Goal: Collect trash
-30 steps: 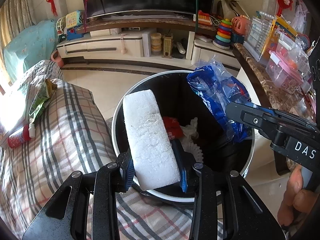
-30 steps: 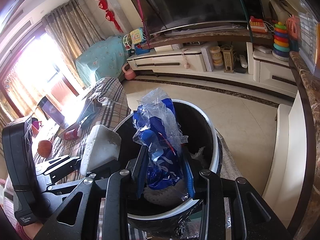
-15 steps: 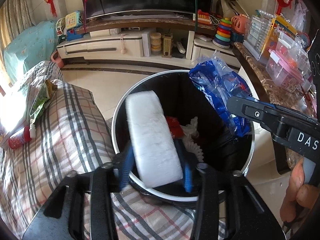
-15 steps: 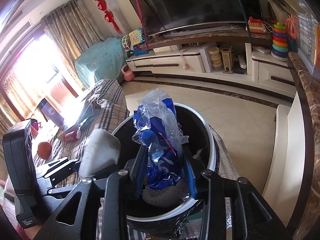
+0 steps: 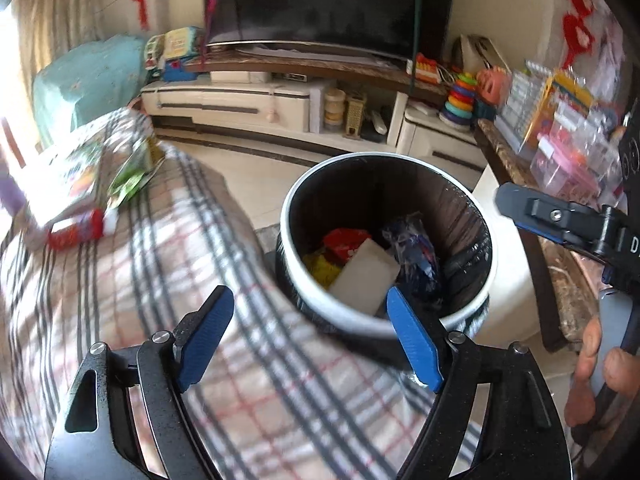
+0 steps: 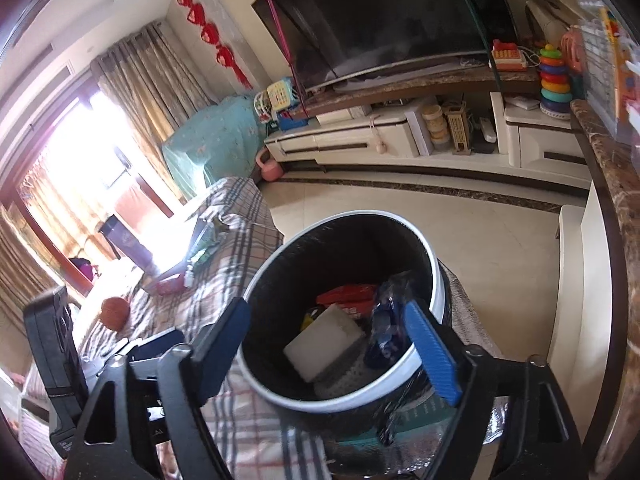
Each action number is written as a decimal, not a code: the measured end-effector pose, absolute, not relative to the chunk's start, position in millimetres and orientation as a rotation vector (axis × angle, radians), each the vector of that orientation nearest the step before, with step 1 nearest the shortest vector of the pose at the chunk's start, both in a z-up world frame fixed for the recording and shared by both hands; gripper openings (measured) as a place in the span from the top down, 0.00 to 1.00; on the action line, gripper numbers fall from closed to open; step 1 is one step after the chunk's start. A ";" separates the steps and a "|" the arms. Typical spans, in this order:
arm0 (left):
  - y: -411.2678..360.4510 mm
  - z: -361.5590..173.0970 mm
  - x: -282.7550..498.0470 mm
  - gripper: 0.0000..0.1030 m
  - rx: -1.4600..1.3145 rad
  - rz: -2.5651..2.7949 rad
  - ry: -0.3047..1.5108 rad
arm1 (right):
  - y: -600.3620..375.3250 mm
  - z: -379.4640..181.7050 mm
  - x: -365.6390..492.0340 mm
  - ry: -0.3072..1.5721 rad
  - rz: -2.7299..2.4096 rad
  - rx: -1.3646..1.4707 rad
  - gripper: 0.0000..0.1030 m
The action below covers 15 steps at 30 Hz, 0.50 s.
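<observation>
A black trash bin with a white rim (image 5: 294,216) (image 6: 438,280) stands beside the plaid couch. Inside it lie a white foam block (image 5: 366,276) (image 6: 324,346), a crumpled blue plastic bag (image 5: 414,248) (image 6: 386,320) and a red wrapper (image 5: 346,240) (image 6: 348,294). My left gripper (image 5: 310,308) hovers over the bin's near rim, jaws opening, nothing between the blue pads. My right gripper (image 6: 328,326) hangs above the bin's mouth, jaws opening too and empty; one of its arms (image 5: 560,220) shows at the right of the left wrist view.
The plaid couch (image 5: 140,280) carries a red-capped bottle (image 5: 76,228) and green wrappers (image 5: 132,176). A dark marble counter (image 5: 560,264) with plastic boxes runs right of the bin. TV cabinet (image 6: 380,140) and tiled floor (image 6: 480,240) lie beyond. A hand (image 5: 600,364) grips the right tool.
Both grippers let go: the foam block and the blue bag dropped into the bin. Both sets of jaws spread wide, and the left view shifted so the bin sits further right.
</observation>
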State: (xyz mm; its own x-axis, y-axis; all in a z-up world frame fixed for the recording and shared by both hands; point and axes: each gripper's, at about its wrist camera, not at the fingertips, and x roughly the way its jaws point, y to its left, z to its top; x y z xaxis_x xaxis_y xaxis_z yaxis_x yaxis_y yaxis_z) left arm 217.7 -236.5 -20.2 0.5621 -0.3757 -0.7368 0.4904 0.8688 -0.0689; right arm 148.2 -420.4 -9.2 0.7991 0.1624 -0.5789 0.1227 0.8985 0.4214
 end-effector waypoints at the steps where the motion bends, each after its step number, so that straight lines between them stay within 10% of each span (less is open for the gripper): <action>1: -229.0 -20.0 211.4 0.21 0.131 -0.511 0.824 | -415.6 -7.8 139.7 0.636 0.021 0.461 0.16; 15: -141.3 -19.3 124.3 0.13 0.000 -0.433 0.702 | -338.5 -10.2 44.6 0.507 -0.011 0.352 0.04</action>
